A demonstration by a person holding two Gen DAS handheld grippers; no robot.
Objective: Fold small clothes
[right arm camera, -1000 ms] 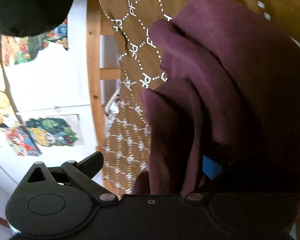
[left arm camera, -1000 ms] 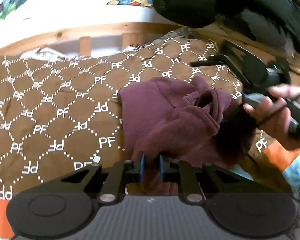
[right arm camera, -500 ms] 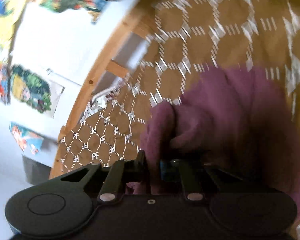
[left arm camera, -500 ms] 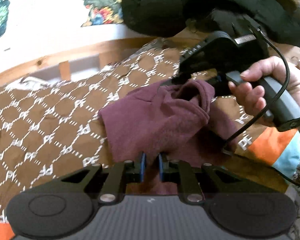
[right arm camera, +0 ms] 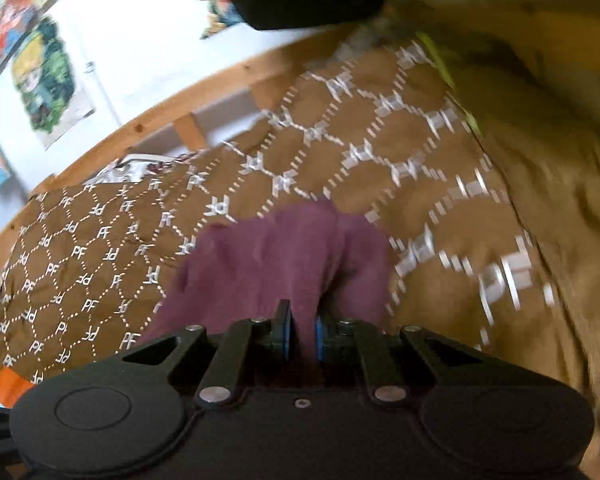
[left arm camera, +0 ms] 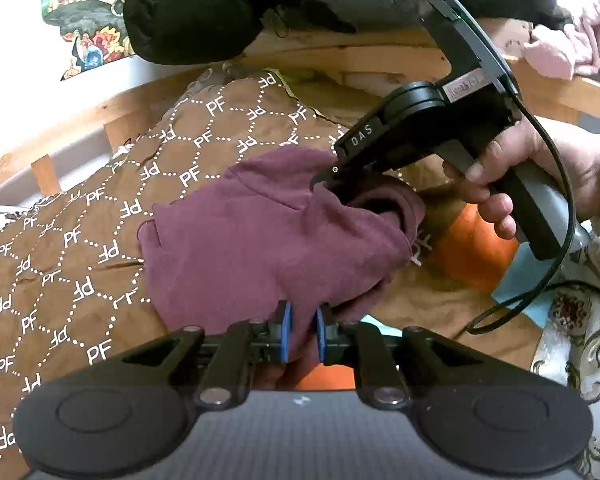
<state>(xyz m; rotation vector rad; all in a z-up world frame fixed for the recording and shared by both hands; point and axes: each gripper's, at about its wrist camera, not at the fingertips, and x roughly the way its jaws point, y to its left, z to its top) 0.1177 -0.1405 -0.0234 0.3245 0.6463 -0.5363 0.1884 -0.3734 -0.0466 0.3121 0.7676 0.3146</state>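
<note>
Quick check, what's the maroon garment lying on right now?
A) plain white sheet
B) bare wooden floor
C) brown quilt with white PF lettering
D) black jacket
C: in the left wrist view the maroon garment is spread over the brown quilt with its white PF lettering, and the right wrist view shows the same patterned cover around the cloth.

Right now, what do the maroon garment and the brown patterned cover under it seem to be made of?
Maroon garment: likely fleece or brushed knit, matte and slightly fuzzy, falling in thick soft folds. Brown cover: probably thin woven or faux-suede fabric, smooth with a faint sheen, creasing sharply; the white PF lattice looks printed, though stitching cannot be ruled out.
</note>
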